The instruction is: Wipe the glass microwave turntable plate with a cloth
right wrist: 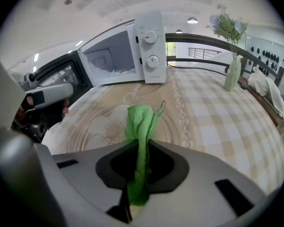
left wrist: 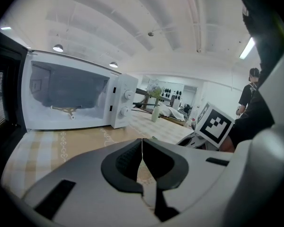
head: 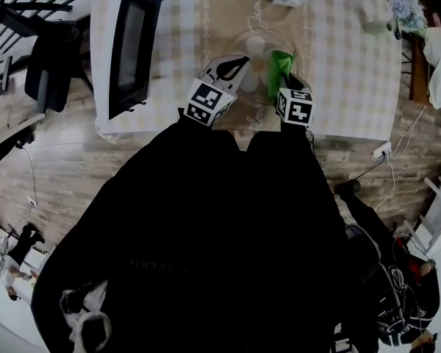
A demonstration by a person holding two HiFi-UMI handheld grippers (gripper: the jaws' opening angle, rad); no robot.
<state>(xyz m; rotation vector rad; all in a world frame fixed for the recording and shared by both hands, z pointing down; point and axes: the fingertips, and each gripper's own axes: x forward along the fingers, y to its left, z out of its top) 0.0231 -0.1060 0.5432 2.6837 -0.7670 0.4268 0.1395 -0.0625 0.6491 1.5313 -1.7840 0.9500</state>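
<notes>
Fingers (right wrist: pixel 166 167) of the right gripper (right wrist: pixel 142 148) are clamped on a green cloth (right wrist: pixel 140 124), which sticks out past them over the glass turntable plate (right wrist: pixel 92 129). The plate lies flat on the checked desk (right wrist: pixel 217 112) (just in front of the open microwave (right wrist: pixel 128 51)). Near the plate's edge, the left gripper (left wrist: pixel 142 145) has its fingers (left wrist: pixel 123 160) pressed together with nothing between them.

The green cloth (right wrist: pixel 141 126) looks soft and napped, microfibre perhaps. In front of the microwave (right wrist: pixel 149 46), whose white shell is smooth and glossy, the clear glass plate (right wrist: pixel 97 126) gleams on a matt woven tablecloth (right wrist: pixel 213 112).
</notes>
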